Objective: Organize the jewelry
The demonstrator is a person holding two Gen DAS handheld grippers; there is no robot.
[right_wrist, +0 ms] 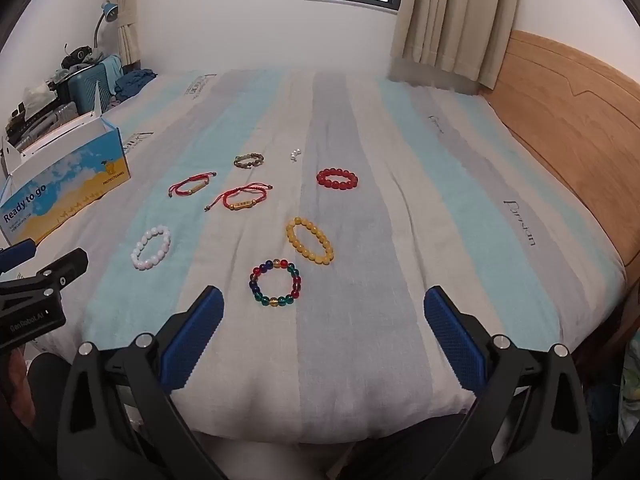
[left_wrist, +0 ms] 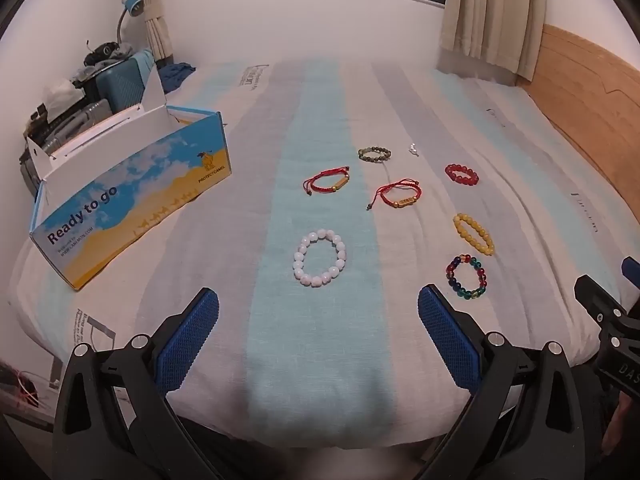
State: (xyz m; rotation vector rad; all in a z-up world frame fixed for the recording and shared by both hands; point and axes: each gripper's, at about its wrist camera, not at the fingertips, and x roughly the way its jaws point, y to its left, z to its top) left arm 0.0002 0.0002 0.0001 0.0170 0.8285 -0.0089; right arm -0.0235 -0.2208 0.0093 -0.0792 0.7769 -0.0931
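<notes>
start of task, nothing picked yet. left claw (left_wrist: 318, 312) and right claw (right_wrist: 323, 308) both wide open, empty, hovering over bed (left_wrist: 200, 240). bracelets scattered on bed, open cardboard box (left_wrist: 132, 200) at left. next: descend on multicolor bead bracelet (right_wrist: 276, 283), nearest right claw.

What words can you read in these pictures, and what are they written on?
"Ready to go": side of the blue and yellow box.
"PROTECTCAMEL": same box, under its camel picture.
Small lines under "Ready to go": too small to read.
"GenRobot.AI": left gripper body, seen from the right wrist.
"DAS...": right gripper body, cut off.
Grey words on the bedsheet: too blurred to read.
</notes>
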